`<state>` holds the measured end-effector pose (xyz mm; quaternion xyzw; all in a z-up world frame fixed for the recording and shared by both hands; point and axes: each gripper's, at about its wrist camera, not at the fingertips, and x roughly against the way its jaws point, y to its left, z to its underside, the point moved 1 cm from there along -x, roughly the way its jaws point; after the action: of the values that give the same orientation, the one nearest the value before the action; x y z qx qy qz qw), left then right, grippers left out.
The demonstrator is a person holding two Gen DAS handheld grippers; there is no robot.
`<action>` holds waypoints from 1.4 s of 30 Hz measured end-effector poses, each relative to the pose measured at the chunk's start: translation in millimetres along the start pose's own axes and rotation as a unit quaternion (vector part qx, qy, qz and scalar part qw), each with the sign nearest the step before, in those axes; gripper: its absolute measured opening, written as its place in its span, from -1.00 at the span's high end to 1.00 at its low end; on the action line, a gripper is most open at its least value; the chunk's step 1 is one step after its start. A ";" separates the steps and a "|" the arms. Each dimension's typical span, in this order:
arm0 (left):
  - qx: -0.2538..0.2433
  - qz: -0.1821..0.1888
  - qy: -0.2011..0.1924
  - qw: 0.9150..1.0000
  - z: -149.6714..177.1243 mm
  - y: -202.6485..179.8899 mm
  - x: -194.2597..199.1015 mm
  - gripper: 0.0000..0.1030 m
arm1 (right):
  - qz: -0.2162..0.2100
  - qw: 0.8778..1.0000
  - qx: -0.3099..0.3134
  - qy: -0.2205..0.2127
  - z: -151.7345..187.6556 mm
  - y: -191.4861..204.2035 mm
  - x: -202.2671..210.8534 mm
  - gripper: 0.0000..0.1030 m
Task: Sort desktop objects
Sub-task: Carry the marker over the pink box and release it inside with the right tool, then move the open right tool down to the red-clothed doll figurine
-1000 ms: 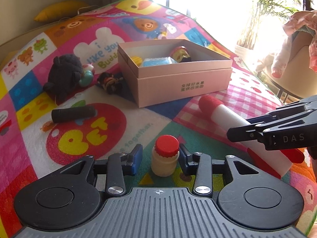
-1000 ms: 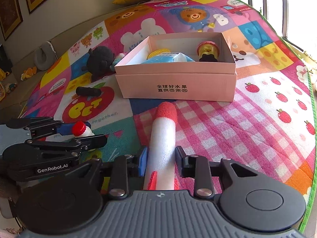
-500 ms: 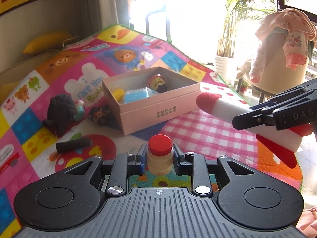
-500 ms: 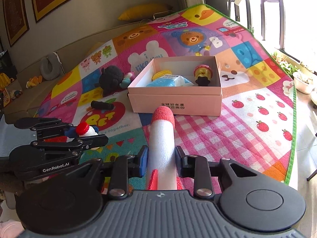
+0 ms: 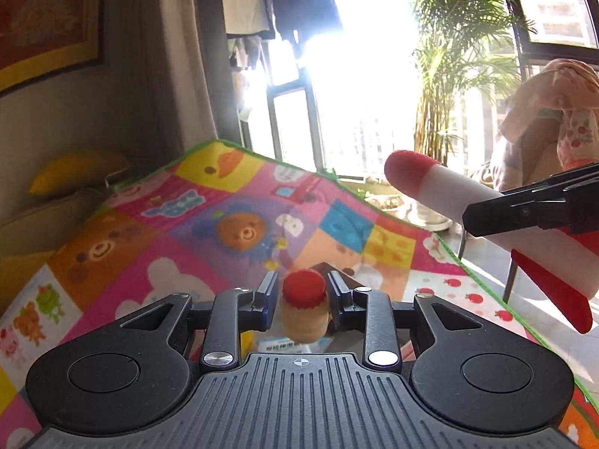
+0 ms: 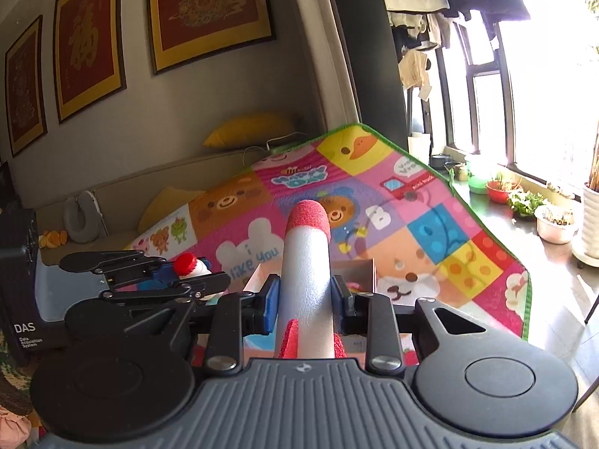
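Observation:
My left gripper (image 5: 303,295) is shut on a small cream bottle with a red cap (image 5: 304,308), held upright in the air above the play mat (image 5: 149,239). My right gripper (image 6: 305,297) is shut on a white foam rocket with a red tip (image 6: 307,262), whose nose points away from me. In the left wrist view the foam rocket (image 5: 449,194) hangs at the right, clamped in the right gripper (image 5: 524,211). The right wrist view shows the bottle (image 6: 189,265) at the left, in the left gripper (image 6: 179,277). The pink box (image 6: 359,271) is mostly hidden behind the grippers.
A sofa with yellow cushions (image 6: 251,129) runs along the wall behind the mat. Framed pictures (image 6: 209,11) hang above it. Potted plants (image 6: 554,222) line the window sill at the right. A chair draped with cloth (image 5: 554,112) stands beside the mat.
Both grippers rose well above the mat and tilted upward, carrying the bottle and the rocket. The box and the toys on the mat dropped out of sight below them.

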<state>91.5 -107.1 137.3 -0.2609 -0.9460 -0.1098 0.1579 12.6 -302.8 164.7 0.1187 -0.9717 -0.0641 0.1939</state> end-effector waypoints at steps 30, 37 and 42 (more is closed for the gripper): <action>0.207 -0.076 0.112 0.969 181.9 118.7 57.4 -0.96 | 0.020 0.975 0.008 0.220 34.7 2.1 -199.4 0.68; 0.214 -0.082 0.096 0.969 182.4 119.3 62.5 -0.99 | -0.003 0.972 -0.043 0.233 41.7 10.8 -225.0 0.71; 0.229 -0.100 0.112 0.962 183.6 122.6 57.4 -0.99 | -0.048 0.983 0.043 0.174 27.0 65.8 -191.4 0.71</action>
<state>65.3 75.5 3.1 -0.1075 -0.9434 0.0664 0.3066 160.1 -188.4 82.0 0.1828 -0.9180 -0.0098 0.3517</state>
